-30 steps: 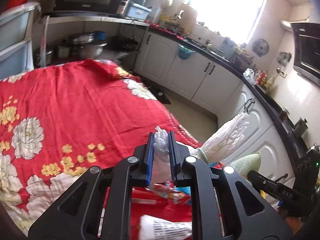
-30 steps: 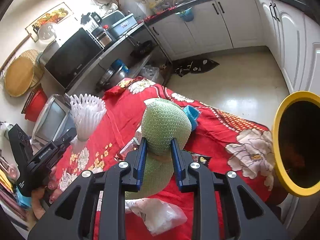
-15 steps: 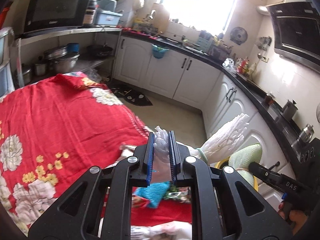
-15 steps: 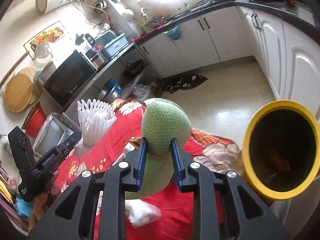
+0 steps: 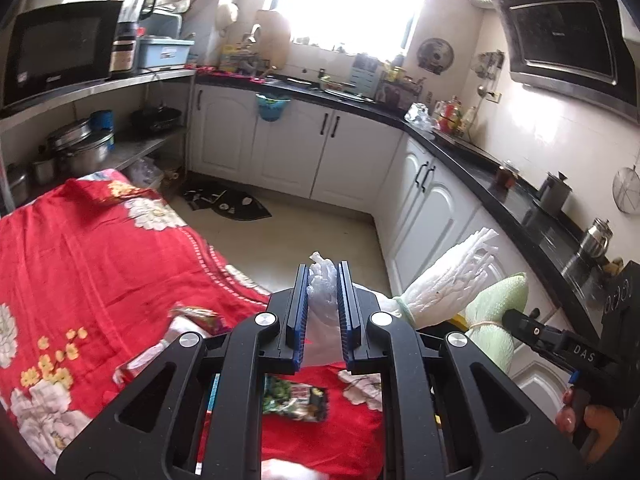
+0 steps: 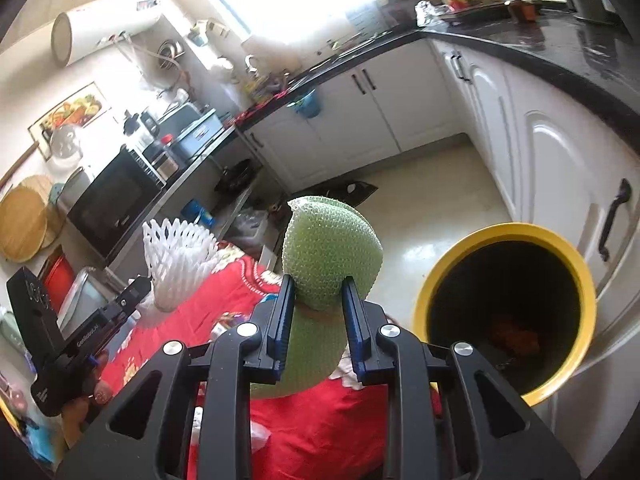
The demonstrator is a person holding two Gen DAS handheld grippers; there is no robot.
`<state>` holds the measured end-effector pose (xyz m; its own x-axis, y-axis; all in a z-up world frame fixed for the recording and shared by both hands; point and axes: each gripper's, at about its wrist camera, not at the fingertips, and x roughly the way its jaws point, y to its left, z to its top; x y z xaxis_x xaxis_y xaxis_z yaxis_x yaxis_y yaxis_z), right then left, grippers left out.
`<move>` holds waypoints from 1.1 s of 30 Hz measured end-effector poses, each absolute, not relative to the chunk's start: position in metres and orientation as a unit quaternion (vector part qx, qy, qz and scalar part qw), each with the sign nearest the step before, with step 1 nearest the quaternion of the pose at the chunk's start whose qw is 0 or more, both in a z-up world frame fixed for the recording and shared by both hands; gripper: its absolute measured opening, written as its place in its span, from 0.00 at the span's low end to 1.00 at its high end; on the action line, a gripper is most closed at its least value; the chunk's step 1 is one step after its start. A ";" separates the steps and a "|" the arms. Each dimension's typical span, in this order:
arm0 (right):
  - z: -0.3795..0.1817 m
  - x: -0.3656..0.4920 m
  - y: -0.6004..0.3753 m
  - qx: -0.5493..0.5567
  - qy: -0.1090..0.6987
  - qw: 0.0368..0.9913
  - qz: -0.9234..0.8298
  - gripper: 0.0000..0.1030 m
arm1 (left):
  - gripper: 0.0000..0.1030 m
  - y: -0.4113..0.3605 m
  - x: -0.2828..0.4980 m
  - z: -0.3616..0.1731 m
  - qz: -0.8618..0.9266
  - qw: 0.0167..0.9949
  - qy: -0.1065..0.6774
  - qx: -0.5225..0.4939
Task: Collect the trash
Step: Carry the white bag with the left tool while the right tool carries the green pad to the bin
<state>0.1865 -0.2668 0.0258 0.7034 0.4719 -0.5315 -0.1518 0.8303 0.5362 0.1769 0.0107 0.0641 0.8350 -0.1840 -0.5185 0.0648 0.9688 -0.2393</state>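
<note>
My left gripper [image 5: 322, 276] is shut on a white foam fruit net [image 5: 448, 286] that fans out to the right; it also shows in the right wrist view [image 6: 176, 256]. My right gripper [image 6: 318, 292] is shut on a green foam net [image 6: 330, 248], held above the table edge, left of a yellow-rimmed trash bin [image 6: 508, 316] with a dark inside. The green net also shows in the left wrist view [image 5: 496, 308]. A green snack wrapper [image 5: 296, 396] and other wrappers [image 5: 196, 316] lie on the red floral tablecloth [image 5: 100, 264].
White kitchen cabinets [image 5: 360, 160] and a black counter [image 5: 500, 172] run along the far and right sides. A microwave [image 5: 60, 48] and pots [image 5: 80, 148] sit on shelves at the left. A dark mat [image 5: 228, 204] lies on the floor.
Both grippers have swung away from the table toward the cabinets, each still holding its net. The yellow bin has come nearer the middle of the right wrist view.
</note>
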 end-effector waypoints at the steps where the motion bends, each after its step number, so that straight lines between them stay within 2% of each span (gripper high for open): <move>1: 0.026 0.186 -0.271 0.234 0.342 0.894 0.171 0.23 | 0.09 0.007 0.178 0.064 -0.068 0.952 0.280 -0.105; 20: 0.018 0.179 -0.346 0.253 0.326 0.905 0.100 0.23 | 0.09 -0.073 0.198 0.057 -0.121 0.949 0.286 -0.055; 33: 0.001 0.183 -0.366 0.217 0.333 0.916 0.051 0.23 | 0.09 -0.122 0.215 0.036 -0.135 0.944 0.302 -0.010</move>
